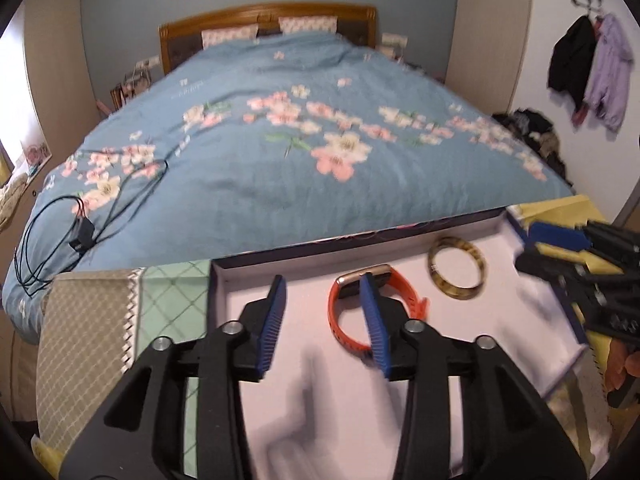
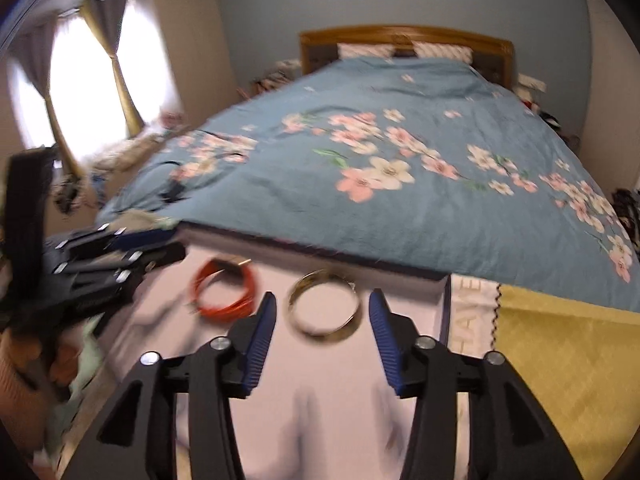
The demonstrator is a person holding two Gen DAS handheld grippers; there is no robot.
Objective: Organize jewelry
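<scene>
An open box with a white lining (image 1: 520,320) lies at the foot of the bed. In it lie an orange watch band (image 1: 340,320) and a tortoiseshell bangle (image 1: 456,270). My left gripper (image 1: 324,284) is open above the box, its right finger in front of the orange band. My right gripper (image 2: 322,300) is open with the bangle (image 2: 324,308) lying between and just beyond its fingertips; the orange band (image 2: 226,292) is to its left. Each gripper shows at the edge of the other's view.
A bed with a blue floral cover (image 1: 300,140) fills the space behind the box. A black cable (image 1: 80,232) lies on its left side. Patterned cloths lie left (image 1: 100,320) and right (image 2: 560,352) of the box. Clothes hang on the right wall (image 1: 588,68).
</scene>
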